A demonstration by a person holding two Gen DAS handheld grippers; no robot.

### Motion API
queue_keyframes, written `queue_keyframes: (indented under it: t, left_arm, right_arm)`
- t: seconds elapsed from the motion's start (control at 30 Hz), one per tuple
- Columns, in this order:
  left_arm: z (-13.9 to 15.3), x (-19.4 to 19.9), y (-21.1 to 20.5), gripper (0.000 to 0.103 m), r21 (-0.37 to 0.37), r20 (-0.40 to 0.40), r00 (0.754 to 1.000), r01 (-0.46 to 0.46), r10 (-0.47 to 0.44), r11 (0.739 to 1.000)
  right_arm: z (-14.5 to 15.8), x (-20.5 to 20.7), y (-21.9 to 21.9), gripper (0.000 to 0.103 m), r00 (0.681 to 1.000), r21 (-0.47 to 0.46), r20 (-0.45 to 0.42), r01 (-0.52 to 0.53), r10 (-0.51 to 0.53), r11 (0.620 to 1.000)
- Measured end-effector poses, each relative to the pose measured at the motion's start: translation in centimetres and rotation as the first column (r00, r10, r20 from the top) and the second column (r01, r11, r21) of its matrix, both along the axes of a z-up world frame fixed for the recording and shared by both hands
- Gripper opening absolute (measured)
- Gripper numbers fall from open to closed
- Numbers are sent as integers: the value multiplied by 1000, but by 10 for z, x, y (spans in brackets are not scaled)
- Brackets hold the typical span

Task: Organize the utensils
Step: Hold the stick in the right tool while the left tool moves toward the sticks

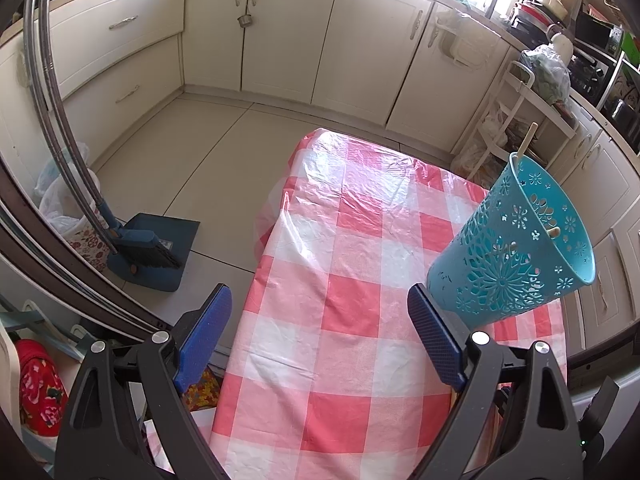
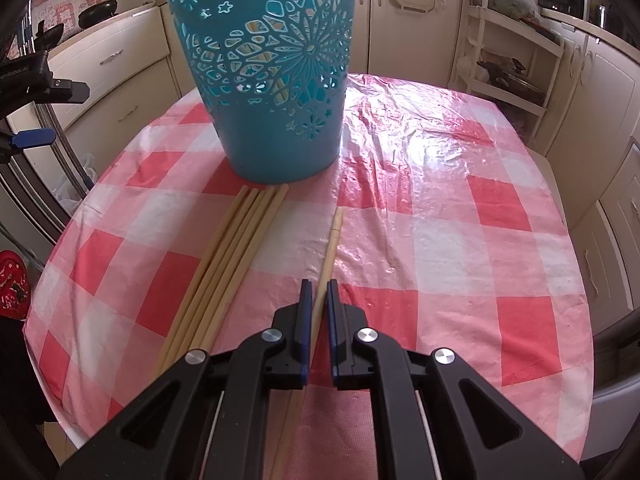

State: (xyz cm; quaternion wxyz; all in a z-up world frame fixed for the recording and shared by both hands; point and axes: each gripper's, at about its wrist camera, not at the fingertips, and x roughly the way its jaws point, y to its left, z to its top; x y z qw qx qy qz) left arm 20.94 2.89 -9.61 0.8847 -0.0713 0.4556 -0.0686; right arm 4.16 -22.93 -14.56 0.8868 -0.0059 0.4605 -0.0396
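In the left wrist view, the left gripper (image 1: pixel 320 320) hangs over the near end of a table covered with a red-and-white checked cloth (image 1: pixel 352 308), its two blue-padded fingers (image 1: pixel 208 336) spread wide with nothing between them. At about two o'clock from the gripper a teal cut-out holder (image 1: pixel 516 248) stands on the cloth, just beside the right-hand finger, and a chopstick end (image 1: pixel 527 138) pokes up past its rim at twelve o'clock, with another tip (image 1: pixel 555 231) showing inside. Off the table at nine o'clock, a blue dustpan with a brush (image 1: pixel 154 254) rests on the tiled floor, and cream cabinets (image 1: pixel 288 32) run along the far side from ten to two o'clock. In the right wrist view, the right gripper (image 2: pixel 319 286) is low over the same cloth (image 2: pixel 460 240), its jaws drawn in to a narrow gap around a single chopstick (image 2: pixel 331 240) that runs from between the pads toward twelve o'clock; whether the pads actually press it cannot be told. At ten o'clock from that gripper a bundle of chopsticks (image 2: pixel 224 264) lies flat on the cloth, its far ends just beside the base of the teal holder (image 2: pixel 276 80), which stands upright at eleven to twelve o'clock with more sticks visible through its cut-outs. The other gripper (image 2: pixel 32 138) shows at the nine o'clock edge.
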Motion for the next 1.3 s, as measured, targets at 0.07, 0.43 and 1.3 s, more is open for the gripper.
queue_keyframes:
  t: [0.07,0.43,1.3]
  left_arm:
    - [0,0,0,86,0,-1,1000,0,0,1000]
    - [-4,0,-4,86,21,-12,1000,15,-14,1000]
    - [-39,-12,-39,86,155,-121,980,175,-157,972]
  right_arm:
    - [1,-2,0,6,1000,0,-2,-4,4,1000]
    - [0,-6,-2,6,1000,4,10,1,-1,1000]
    - [7,-8,-12,6,999,66,41,28,-31,997]
